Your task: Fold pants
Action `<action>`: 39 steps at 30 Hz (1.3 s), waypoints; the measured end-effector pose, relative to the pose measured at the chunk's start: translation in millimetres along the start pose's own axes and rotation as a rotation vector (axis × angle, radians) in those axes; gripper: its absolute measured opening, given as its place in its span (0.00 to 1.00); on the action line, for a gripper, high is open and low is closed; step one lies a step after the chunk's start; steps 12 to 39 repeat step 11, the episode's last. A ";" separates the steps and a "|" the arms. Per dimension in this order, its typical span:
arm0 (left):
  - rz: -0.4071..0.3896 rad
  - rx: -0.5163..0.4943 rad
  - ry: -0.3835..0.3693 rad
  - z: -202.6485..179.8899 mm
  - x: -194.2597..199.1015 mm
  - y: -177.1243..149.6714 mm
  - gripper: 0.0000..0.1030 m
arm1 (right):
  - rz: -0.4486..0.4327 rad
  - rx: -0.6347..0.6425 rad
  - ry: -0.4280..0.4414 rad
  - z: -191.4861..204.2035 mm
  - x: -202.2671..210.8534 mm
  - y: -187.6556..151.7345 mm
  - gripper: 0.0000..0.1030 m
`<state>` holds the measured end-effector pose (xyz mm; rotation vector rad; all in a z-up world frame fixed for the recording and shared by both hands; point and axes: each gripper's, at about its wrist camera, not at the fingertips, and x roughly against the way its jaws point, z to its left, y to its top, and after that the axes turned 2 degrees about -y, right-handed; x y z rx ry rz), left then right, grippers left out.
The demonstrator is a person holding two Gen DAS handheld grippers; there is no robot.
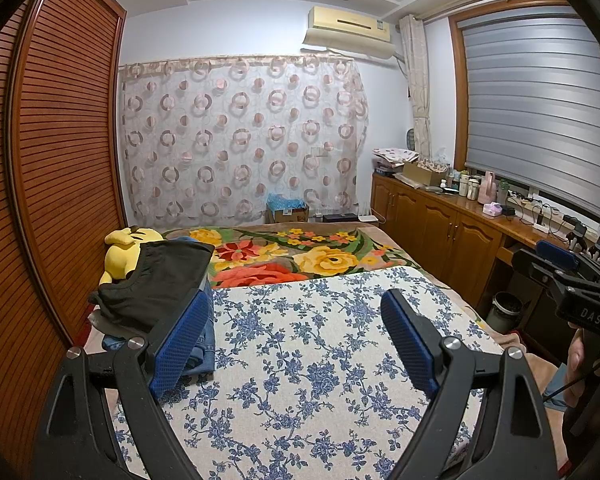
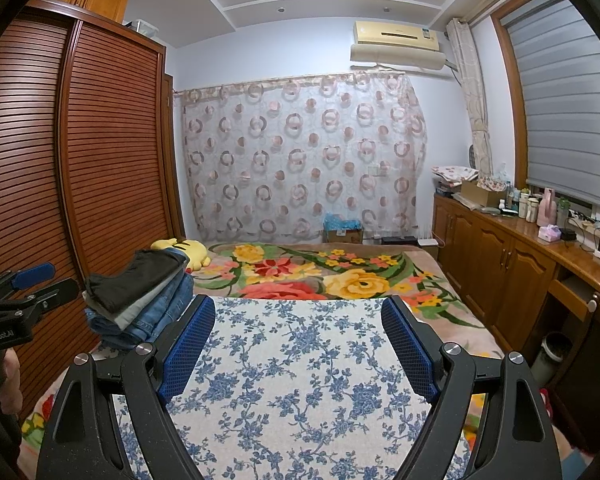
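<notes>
So both grippers are just hanging over the bed, fingers spread wide and holding nothing. The left gripper (image 1: 298, 338) and right gripper (image 2: 300, 342) both sit above the blue floral cloth (image 2: 300, 380) spread over the near end of the bed. The pants are in a folded stack (image 2: 140, 300) at the left edge of that cloth, by the wardrobe (image 2: 80, 160). Top piece is black (image 1: 156, 280), with a grey layer under it and a few pairs of blue denim at the bottom. Edges look neat enough, slightly fanned. A yellow plush toy (image 1: 124, 248) lies right behind the pile.
</notes>
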<state>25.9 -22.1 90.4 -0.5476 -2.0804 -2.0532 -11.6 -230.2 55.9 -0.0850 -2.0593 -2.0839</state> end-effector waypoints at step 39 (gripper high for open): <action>-0.001 0.000 -0.001 -0.9 -0.8 -0.8 0.86 | -0.002 -0.001 -0.001 0.5 -0.4 -0.4 0.84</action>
